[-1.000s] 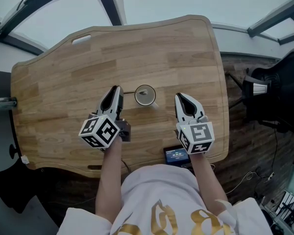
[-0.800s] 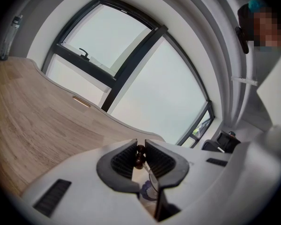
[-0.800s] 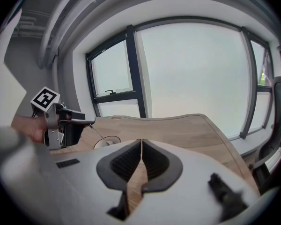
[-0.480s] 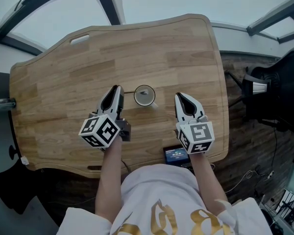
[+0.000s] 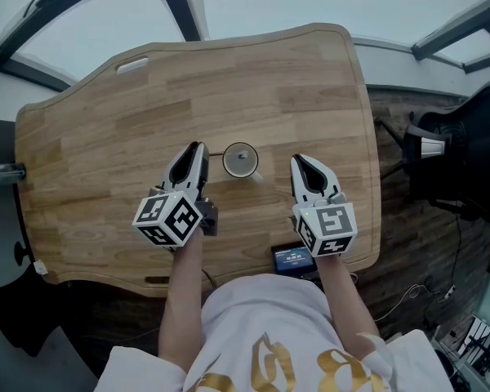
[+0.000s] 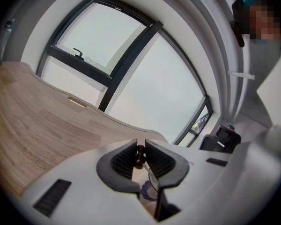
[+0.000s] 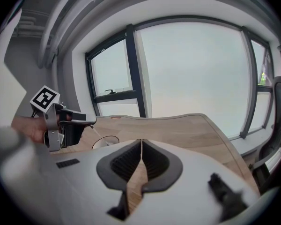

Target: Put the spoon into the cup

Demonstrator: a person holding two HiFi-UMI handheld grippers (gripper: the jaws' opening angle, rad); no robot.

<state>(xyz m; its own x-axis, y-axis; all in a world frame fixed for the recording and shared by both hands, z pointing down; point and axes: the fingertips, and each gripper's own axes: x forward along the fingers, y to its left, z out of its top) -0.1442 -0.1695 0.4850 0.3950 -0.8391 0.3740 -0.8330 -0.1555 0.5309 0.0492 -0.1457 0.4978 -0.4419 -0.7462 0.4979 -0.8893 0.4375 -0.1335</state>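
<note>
A small pale cup stands on the wooden table, midway between my two grippers. My left gripper is just left of the cup, shut on the brown beaded end of a thin spoon. The spoon reaches across to the cup's rim. In the left gripper view the beaded end is pinched between the jaws, with the cup showing below. The right gripper view has the spoon slanting down into the cup. My right gripper rests right of the cup, shut and empty.
A small device with a lit screen lies at the table's near edge, under my right arm. A black chair stands off the table's right side. Large windows rise beyond the far edge.
</note>
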